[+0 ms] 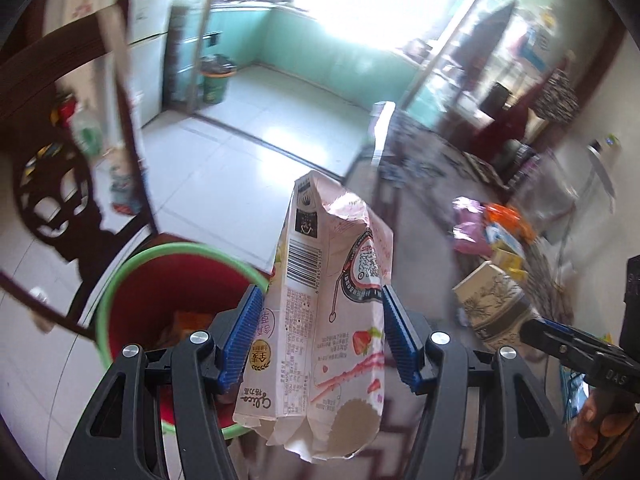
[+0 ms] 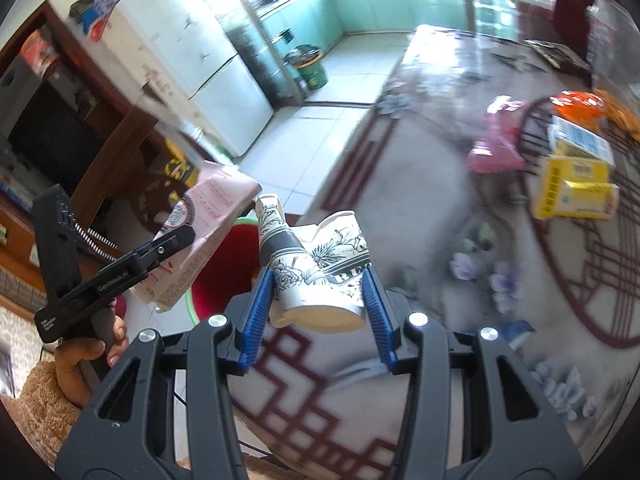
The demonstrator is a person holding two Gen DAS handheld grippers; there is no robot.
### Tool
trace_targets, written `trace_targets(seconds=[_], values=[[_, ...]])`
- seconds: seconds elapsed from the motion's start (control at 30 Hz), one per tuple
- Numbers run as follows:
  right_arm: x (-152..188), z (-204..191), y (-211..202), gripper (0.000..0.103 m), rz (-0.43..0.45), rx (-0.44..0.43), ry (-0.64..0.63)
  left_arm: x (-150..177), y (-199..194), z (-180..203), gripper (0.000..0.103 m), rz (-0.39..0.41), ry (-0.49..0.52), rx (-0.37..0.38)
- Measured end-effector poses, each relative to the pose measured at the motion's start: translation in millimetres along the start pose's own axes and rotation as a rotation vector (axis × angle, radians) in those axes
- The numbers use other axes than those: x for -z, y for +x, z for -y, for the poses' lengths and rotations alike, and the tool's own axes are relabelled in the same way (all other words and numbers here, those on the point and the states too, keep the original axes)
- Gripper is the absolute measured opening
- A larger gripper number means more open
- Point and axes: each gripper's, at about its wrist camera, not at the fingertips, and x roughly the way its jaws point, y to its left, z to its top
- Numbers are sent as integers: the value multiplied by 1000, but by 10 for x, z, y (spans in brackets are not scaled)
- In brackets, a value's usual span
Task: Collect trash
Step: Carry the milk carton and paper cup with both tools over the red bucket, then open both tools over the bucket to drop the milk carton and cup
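Note:
My left gripper [image 1: 320, 336] is shut on a crumpled pink snack box [image 1: 332, 304] and holds it in the air just right of a red bin with a green rim [image 1: 160, 280]. The box also shows in the right wrist view [image 2: 208, 224]. My right gripper [image 2: 320, 308] is shut on crushed paper cups with a black floral print [image 2: 316, 276], above the table's near edge; the cups show in the left wrist view [image 1: 492, 304]. The bin [image 2: 224, 264] lies beyond them, partly hidden. It holds some orange trash [image 1: 188, 324].
More litter lies on the patterned table [image 2: 420, 160]: a pink wrapper [image 2: 496, 148], an orange bag [image 2: 580, 104], a blue-white carton [image 2: 580, 140] and a yellow box [image 2: 572, 192]. A dark wooden chair [image 1: 60, 120] stands left of the bin. A green bin [image 2: 310, 66] stands by the kitchen doorway.

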Motion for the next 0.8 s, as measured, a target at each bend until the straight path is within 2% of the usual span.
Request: trace_targets(seconds=[0.2, 0.23, 0.27, 0.4, 0.63, 0.8], values=[[-77, -280, 210, 45, -43, -36, -67, 67, -80, -423, 57, 9, -76, -82], [-88, -333, 249, 45, -51, -42, -81, 77, -95, -471, 47, 11, -85, -89], [-94, -368, 274, 45, -56, -46, -90, 84, -99, -516, 44, 11, -93, -97], [-130, -578, 414, 45, -82, -69, -140, 100, -106, -714, 40, 6, -134, -130], [-161, -928, 761, 45, -156, -112, -211, 126, -138, -850, 38, 12, -180, -158], [-127, -1211, 984, 45, -201, -128, -290, 68, -301, -802, 38, 71, -164, -180]])
